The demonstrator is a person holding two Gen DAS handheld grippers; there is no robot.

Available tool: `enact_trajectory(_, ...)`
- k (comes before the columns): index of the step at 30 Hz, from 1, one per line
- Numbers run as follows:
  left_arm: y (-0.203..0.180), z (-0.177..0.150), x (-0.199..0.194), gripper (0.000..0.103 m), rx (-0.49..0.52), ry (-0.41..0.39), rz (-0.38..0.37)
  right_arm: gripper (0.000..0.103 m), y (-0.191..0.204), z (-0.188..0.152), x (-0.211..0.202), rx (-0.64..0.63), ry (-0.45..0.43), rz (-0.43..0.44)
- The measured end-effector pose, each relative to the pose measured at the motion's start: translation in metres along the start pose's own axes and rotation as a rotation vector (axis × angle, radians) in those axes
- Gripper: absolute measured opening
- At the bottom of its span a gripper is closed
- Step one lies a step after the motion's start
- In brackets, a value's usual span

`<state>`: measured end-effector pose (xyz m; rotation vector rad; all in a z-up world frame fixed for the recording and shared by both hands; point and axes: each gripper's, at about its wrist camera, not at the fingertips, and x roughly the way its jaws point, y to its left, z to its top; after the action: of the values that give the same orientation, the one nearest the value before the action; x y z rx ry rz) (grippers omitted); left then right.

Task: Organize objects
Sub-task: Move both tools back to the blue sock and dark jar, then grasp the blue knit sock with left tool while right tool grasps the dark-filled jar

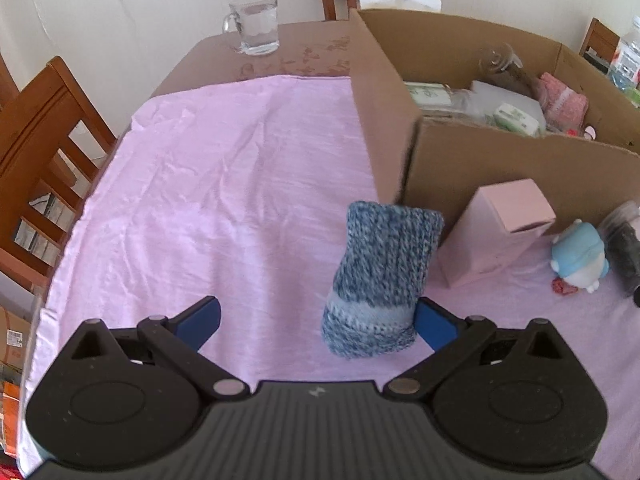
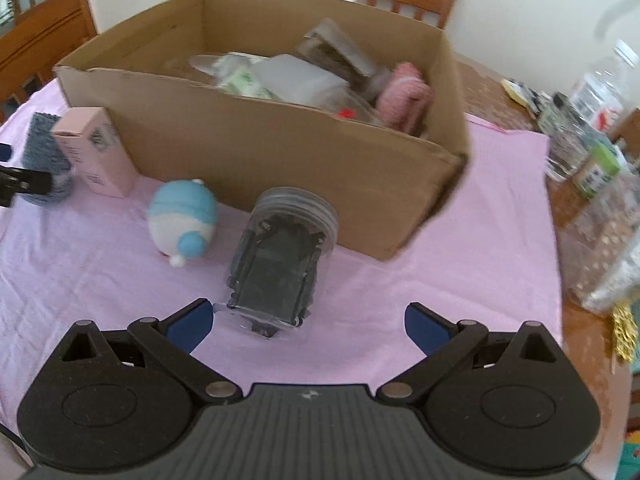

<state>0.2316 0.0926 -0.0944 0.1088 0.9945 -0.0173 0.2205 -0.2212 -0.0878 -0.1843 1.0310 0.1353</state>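
Sock (image 1: 382,276) in front of box (image 1: 500,160) near corner, beside pink carton (image 1: 500,232). Left tongs (image 1: 318,322) spread wide, sock against one pad, likely lining up grab. Right tongs (image 2: 308,322) spread, empty, facing jar (image 2: 280,256) lying before box front wall. Box part-filled: likely destination.

A pale pink cloth (image 1: 208,184) covers the brown bench (image 1: 288,48), whose bare top shows a faint reddish floral pattern beyond the plain tan cardboard box (image 2: 280,160). Just beside the box lie a mottled blue-and-white knit sock (image 1: 380,276) with a lighter band, a pink carton (image 1: 500,228), a light-blue-and-white plush toy (image 2: 182,220) and a clear jar (image 2: 280,256) of black contents. Each black tool has blue fingertips (image 2: 188,326).
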Motion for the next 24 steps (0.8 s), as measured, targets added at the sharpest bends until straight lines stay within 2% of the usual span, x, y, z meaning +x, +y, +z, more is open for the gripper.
enact_trajectory(7,0.006,0.009,0.002,0.102,0.024,-0.016,-0.012,0.103,-0.018,-0.006,0.003,0.064,0.031,-0.050)
enact_trajectory(12,-0.006,0.008,0.008,0.102,0.090,-0.013,-0.026,0.103,-0.015,-0.005,0.003,0.091,0.008,-0.036)
enact_trajectory(15,-0.012,0.007,0.013,0.102,0.097,-0.009,-0.041,0.102,-0.009,0.001,0.007,0.100,-0.010,-0.039)
enact_trajectory(19,-0.016,0.007,0.017,0.094,0.099,-0.005,-0.075,0.092,-0.008,0.010,0.016,0.119,-0.010,-0.045)
enact_trajectory(22,-0.020,0.007,0.020,0.082,0.110,0.002,-0.100,0.087,-0.011,0.015,0.023,0.144,-0.001,-0.024)
enact_trajectory(24,-0.022,0.008,0.021,0.075,0.109,0.008,-0.122,0.079,-0.011,0.016,0.027,0.148,0.012,-0.021)
